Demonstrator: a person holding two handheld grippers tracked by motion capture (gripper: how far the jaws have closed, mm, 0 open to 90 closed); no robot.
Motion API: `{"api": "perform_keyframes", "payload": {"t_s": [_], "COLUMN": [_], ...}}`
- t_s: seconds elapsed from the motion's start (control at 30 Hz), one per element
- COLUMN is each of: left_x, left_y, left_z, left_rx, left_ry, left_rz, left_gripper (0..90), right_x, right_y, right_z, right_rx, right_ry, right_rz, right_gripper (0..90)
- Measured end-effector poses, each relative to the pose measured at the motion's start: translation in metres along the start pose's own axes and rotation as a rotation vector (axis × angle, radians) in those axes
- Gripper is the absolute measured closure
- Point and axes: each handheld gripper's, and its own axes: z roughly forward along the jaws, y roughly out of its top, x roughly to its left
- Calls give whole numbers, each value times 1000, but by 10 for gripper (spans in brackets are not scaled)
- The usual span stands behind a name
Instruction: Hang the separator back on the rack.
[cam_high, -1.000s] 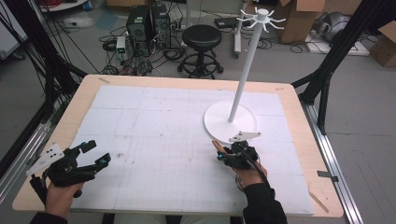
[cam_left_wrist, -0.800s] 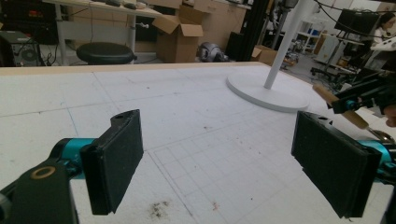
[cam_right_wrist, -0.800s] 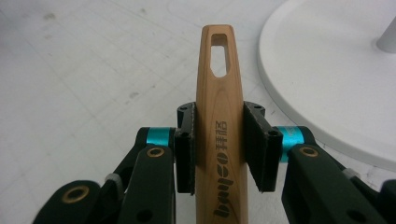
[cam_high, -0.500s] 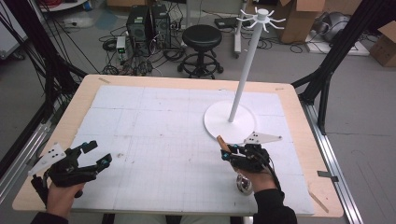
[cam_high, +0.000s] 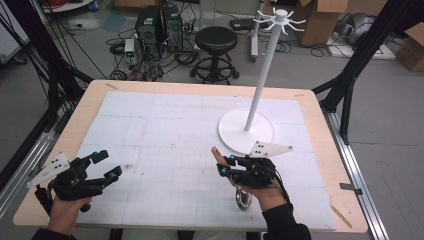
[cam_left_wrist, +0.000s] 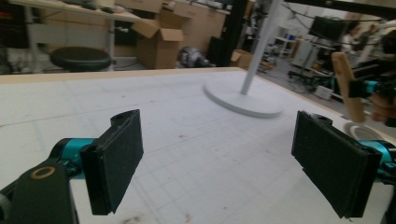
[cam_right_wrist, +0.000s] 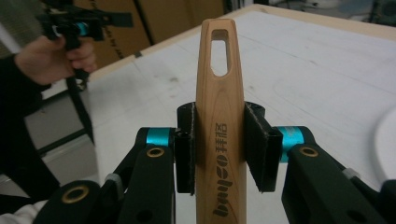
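Here, the right gripper (cam_right_wrist: 219, 154) is pinching a wooden handle (cam_right_wrist: 219, 116) upright, its slot to be threaded over a hook of the white stand (cam_high: 252, 95), while the left gripper (cam_left_wrist: 233, 163) is hovering spread.

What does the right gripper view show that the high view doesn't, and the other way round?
The right gripper view shows the slot near the wooden handle's tip and the printing on its face. The high view shows the stand's hooks on top, the stool, and a metal ring hanging under the hand. Both show the right claw shut on the handle and the left claw.
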Motion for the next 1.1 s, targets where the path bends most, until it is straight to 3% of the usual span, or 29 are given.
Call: {"api": "perform_keyframes", "payload": {"t_s": [0.37, 0.63, 0.87, 1.1], "left_x": [-21, -46, -72, -91], "left_y": [18, 40, 55, 60], "left_z": [17, 43, 73, 96], "left_rx": [-17, -11, 0, 21], "left_ry": [-200, -344, -483, -575], "left_rz": [-16, 21, 45, 30], "left_gripper": [172, 192, 229, 207], "right_x": [18, 33, 38, 42], "right_y": [5, 8, 9, 10], "right_z": [10, 18, 18, 18], "right_rx": [-80, -124, -151, -177], "right_ry": [142, 243, 294, 334], "right_rz": [-60, -115, -122, -127], "right_gripper": [672, 671, 671, 671]}}
